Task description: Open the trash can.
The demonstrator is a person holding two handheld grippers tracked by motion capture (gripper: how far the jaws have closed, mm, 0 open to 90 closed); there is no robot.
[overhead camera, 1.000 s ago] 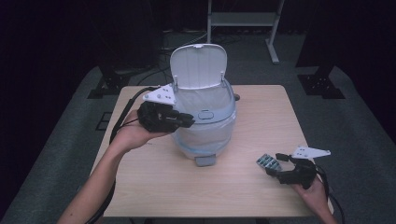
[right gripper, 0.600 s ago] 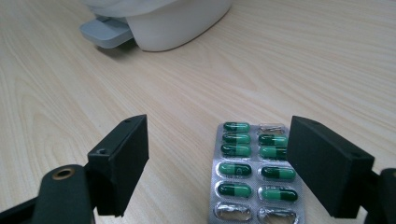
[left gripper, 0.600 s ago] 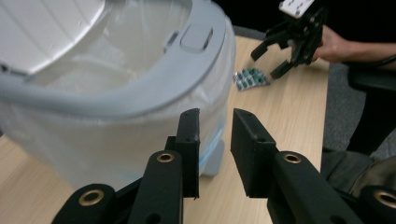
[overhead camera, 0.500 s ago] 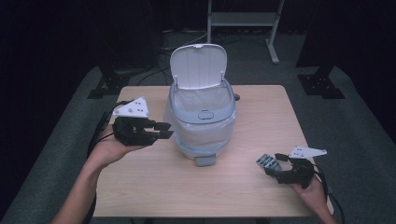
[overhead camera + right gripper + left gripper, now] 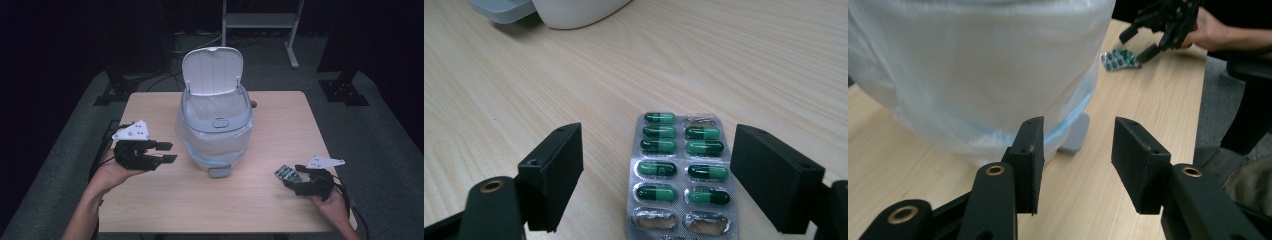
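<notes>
A white pedal bin (image 5: 215, 125) lined with a clear bag stands mid-table, its lid (image 5: 212, 70) raised. Left of it, low over the table, my left gripper (image 5: 169, 152) points toward the bin; its jaws have just been opening and nothing is between them. In the left gripper view the bagged bin wall (image 5: 973, 65) sits just beyond the left gripper (image 5: 1075, 150). A blister pack (image 5: 680, 170) of green capsules lies flat on the wood at the front right. My right gripper (image 5: 659, 150) is open with a jaw on either side of the pack, both clear of it.
The bin's grey pedal (image 5: 220, 172) sticks out toward the table's front. The wooden table (image 5: 165, 210) has bare room in front of the bin and between the two hands. Dark floor, cables and a metal stand (image 5: 260, 20) lie beyond the far edge.
My left gripper has come away from the bin's rim, moving left and down to the table's left side, and its jaws have spread apart. The right gripper and blister pack have stayed put.
</notes>
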